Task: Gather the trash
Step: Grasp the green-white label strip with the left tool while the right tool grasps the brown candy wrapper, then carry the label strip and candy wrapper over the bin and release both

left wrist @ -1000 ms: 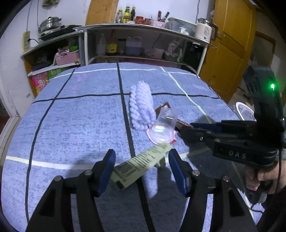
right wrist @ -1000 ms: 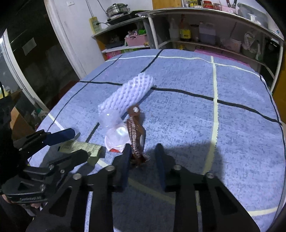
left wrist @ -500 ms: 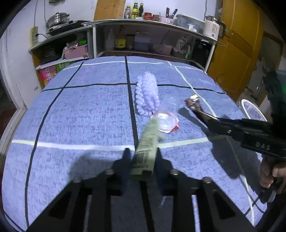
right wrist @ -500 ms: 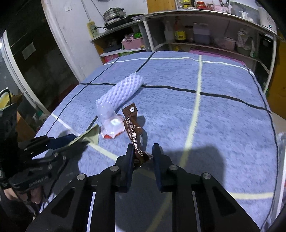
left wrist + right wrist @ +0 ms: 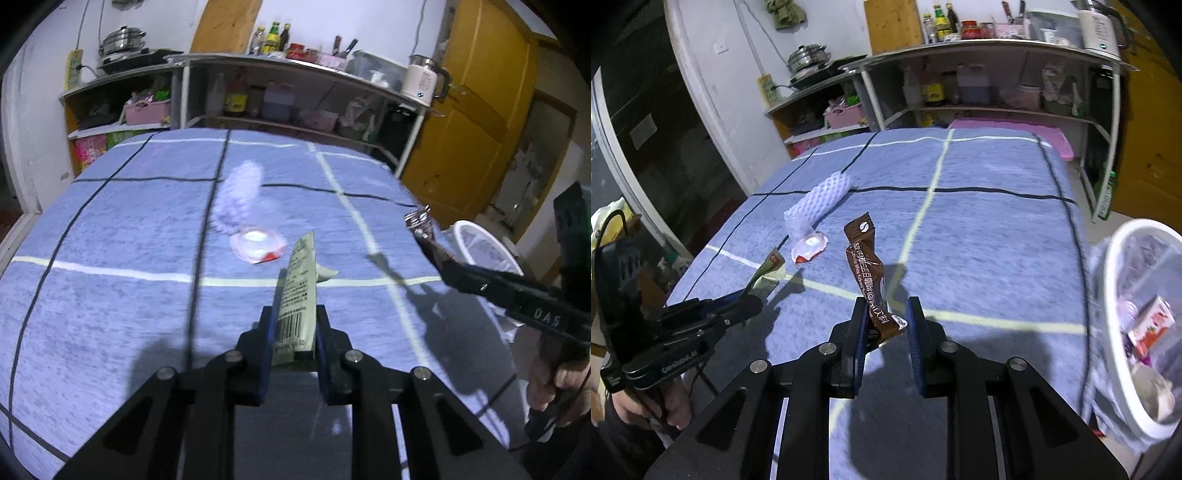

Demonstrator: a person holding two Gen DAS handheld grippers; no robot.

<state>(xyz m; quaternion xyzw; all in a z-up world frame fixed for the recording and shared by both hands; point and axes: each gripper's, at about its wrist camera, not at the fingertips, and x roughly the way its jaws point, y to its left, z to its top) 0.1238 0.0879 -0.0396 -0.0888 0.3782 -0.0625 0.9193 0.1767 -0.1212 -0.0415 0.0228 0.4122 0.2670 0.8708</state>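
Observation:
My left gripper [image 5: 293,328] is shut on a pale green wrapper [image 5: 297,288] and holds it above the blue checked tablecloth [image 5: 110,229]. My right gripper [image 5: 886,319] is shut on a brown coffee sachet [image 5: 866,269], lifted off the cloth; the sachet also shows in the left wrist view [image 5: 421,225]. A clear plastic cup [image 5: 805,240] and a white foam net sleeve [image 5: 820,195] lie on the cloth. A white trash basket [image 5: 1137,314] with trash inside stands off the table's right edge.
Metal shelves [image 5: 979,85] with bottles and boxes stand behind the table. A yellow door [image 5: 469,110] is to the right. The left gripper's body [image 5: 672,339] is at the table's left edge in the right wrist view.
Both grippers shut on their items and lifted them off the cloth. The right gripper swung right, bringing the trash basket into view. The cup and foam sleeve stayed.

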